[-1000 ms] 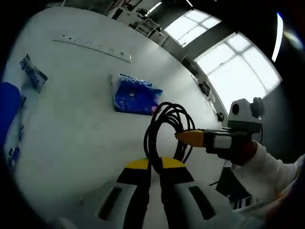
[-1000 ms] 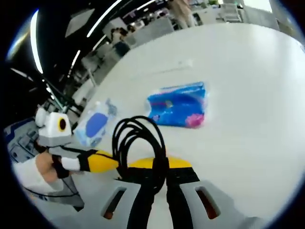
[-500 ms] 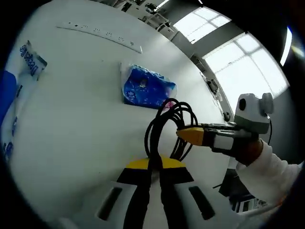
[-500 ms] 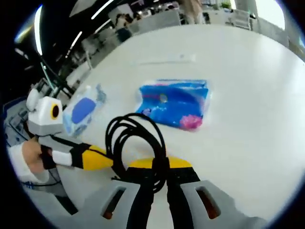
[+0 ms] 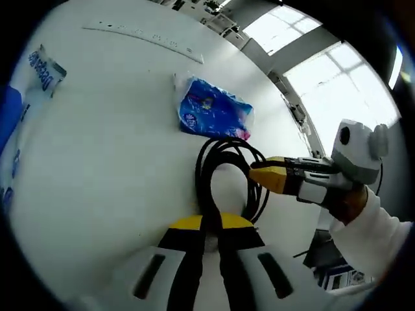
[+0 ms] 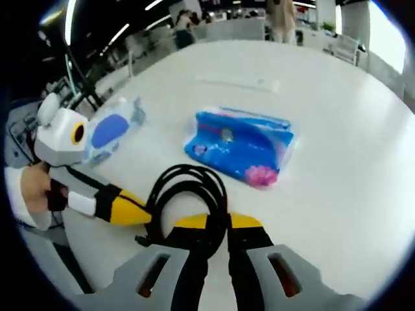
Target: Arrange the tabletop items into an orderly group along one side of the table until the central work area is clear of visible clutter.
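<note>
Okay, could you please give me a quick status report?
Left gripper and right gripper both shut on black cable coil. Blue packet on white table just beyond. Path ahead otherwise open.

Left hand-held gripper (image 5: 211, 223) seen along own jaws: yellow-tipped jaws pressed nearly together, clamped on black cable coil (image 5: 227, 178). Right hand-held gripper (image 6: 217, 223) likewise with jaws closed on same coil, at another part of the loop. In left gripper view, right hand-held gripper enters from right, yellow tips at the coil, held by a hand (image 5: 347, 201) in white sleeve (image 5: 366, 233); in right gripper view, left hand-held gripper enters from left the same way.
</note>
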### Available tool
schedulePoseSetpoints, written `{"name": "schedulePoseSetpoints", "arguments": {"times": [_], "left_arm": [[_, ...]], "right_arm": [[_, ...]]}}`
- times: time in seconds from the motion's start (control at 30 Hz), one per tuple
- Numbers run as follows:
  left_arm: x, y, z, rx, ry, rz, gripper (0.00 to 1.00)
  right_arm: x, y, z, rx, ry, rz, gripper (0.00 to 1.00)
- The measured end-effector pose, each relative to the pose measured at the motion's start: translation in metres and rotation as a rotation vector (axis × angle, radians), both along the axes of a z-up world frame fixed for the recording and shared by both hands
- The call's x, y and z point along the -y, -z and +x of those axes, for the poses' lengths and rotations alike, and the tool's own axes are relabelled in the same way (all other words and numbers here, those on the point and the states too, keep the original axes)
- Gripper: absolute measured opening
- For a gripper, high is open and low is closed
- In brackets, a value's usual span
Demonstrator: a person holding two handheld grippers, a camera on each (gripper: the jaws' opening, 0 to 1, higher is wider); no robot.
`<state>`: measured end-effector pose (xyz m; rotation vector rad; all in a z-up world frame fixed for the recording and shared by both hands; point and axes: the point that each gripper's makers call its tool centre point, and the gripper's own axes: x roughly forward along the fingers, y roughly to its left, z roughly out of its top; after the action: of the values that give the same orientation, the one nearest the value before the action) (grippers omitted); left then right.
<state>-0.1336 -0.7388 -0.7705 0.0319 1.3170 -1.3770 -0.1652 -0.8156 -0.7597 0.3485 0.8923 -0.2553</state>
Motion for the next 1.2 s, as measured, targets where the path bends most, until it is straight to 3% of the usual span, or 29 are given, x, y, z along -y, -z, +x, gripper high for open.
{"name": "schedulePoseSetpoints", "arguments": {"times": [0.27,0.67,0.97,1.2], "left_arm": [[0.002,0.000,0.000,0.027,0.010,-0.008,0.04],[0.002,0.000,0.001,0.058,0.011,-0.003,0.05],[0.001,0.000,0.001,0.077,-0.001,-0.001,0.05],[0.001,0.000,0.001,0.056,-0.032,0.006,0.04]], "right_arm": [[0.002,-0.005,-0.005,0.023,0.005,-0.026,0.07],[-0.004,-0.012,-0.016,0.040,-0.001,-0.054,0.17],[-0.004,-0.021,-0.031,0.070,0.080,-0.046,0.27],[-0.013,-0.031,-0.041,0.138,0.183,0.015,0.26]]}}
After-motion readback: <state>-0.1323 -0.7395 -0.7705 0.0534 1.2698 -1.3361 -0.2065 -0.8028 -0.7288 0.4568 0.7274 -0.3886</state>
